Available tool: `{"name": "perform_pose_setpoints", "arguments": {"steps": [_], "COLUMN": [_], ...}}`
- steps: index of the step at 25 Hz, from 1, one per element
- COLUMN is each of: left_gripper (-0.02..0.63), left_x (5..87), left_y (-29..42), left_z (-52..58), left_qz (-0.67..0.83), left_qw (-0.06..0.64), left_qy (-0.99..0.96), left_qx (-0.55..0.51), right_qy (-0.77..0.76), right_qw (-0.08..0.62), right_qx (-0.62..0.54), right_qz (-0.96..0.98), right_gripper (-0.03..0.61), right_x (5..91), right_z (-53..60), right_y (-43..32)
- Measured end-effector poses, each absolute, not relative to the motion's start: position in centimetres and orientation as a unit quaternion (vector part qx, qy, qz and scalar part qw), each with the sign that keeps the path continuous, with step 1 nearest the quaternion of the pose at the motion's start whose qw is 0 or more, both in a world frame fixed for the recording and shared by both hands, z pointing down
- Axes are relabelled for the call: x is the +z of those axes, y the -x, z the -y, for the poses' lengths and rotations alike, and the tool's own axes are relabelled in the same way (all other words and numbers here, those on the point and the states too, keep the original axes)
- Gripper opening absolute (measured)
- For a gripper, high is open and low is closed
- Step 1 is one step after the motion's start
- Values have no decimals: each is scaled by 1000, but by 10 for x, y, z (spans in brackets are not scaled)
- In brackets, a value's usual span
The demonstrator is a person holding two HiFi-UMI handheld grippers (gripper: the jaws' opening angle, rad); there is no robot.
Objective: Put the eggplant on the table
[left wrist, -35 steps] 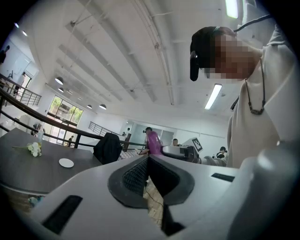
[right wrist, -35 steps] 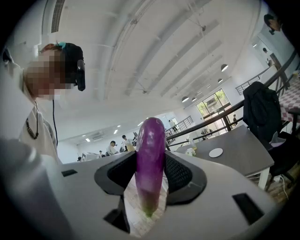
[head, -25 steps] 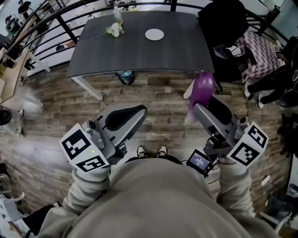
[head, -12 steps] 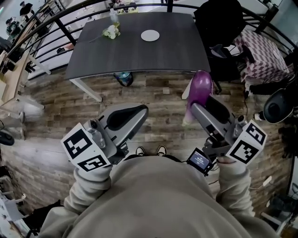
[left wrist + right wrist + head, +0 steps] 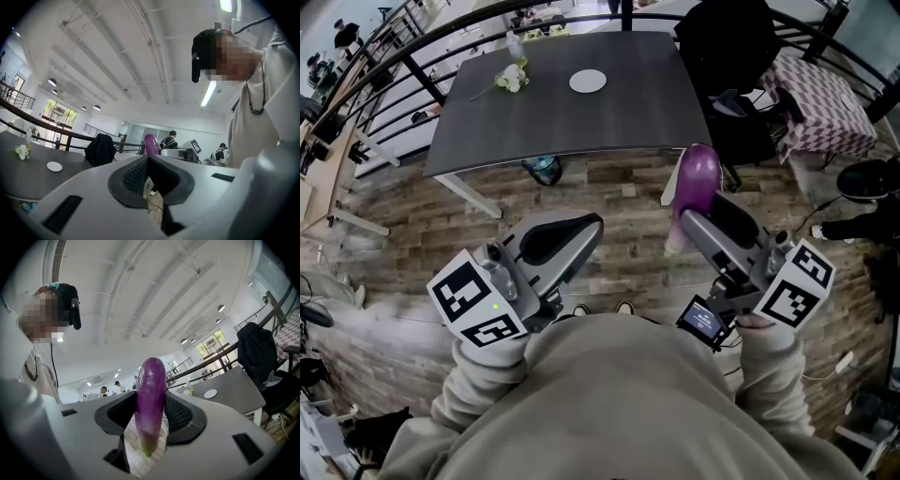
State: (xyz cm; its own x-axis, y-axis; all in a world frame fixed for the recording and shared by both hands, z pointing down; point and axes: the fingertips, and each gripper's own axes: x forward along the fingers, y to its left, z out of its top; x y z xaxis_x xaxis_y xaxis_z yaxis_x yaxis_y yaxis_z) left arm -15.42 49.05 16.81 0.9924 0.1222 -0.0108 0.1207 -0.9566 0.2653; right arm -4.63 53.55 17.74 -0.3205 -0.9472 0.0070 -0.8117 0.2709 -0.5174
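A purple eggplant stands upright over the wooden floor, stem end down, with my right gripper shut on its lower half. In the right gripper view both pads press the eggplant at its sides, and the right gripper points level. My left gripper is held level beside it, shut and with nothing in it; its pads meet at the tip. The dark grey table lies ahead of both grippers, a stretch of floor away.
On the table are a white plate, a small bunch of flowers and a bottle. A chair draped with a black jacket stands at its right end, a checked cloth beyond. A black railing runs behind.
Both grippers have been carried forward toward the table, the eggplant still in the right one. The table has drawn a little closer and shifted left in the head view.
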Motion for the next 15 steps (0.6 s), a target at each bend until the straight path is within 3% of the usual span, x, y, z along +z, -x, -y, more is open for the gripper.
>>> {"name": "perform_pose_setpoints", "arguments": {"steps": [15], "left_gripper": [5], "left_x": [174], "left_y": [126], "left_z": [-494], "left_qz": [-58], "left_qw": [132], "left_qy": [-989], "left_qx": [15], "right_qy": [560], "right_qw": [168], "right_qx": [-224], "right_qz": [-780], "right_gripper": [202], "right_x": [189], "right_z": [-543], "right_y": [18]}}
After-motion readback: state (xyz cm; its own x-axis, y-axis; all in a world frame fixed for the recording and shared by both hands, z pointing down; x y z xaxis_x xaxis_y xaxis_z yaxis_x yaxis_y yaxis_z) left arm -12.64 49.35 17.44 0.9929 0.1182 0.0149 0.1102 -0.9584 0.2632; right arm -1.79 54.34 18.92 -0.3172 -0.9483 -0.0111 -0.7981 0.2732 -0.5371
